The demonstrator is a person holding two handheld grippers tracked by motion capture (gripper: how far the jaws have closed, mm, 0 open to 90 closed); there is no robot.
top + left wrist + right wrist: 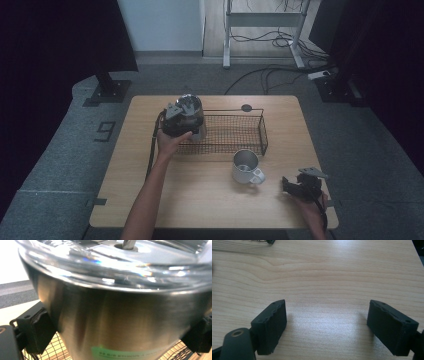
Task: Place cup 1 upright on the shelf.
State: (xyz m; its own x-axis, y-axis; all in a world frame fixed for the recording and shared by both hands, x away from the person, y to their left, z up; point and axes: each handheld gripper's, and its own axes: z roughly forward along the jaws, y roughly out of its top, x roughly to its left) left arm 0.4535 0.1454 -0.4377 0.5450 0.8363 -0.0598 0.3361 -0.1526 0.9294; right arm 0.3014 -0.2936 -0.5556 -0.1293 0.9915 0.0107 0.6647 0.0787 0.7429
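Observation:
A steel tumbler (pixel 191 106) with a clear lid hangs over the left end of a black wire basket (pixel 263 131), and my left gripper (pixel 181 121) is shut on it. In the left gripper view the tumbler (pixel 120 315) sits between the jaws, with the pads (pixel 37 330) pressed on both of its sides and the basket mesh (pixel 56 350) below. A metal mug (pixel 246 167) with a white handle stands in front of the basket. My right gripper (pixel 289 184) rests low at the table's front right corner. Its jaws (pixel 327 325) are open over bare wood.
The wooden table (pixel 200 200) has free room in front of the basket and at its left. A small dark disc (pixel 246 107) lies behind the basket. A desk frame and cables stand on the floor beyond the table.

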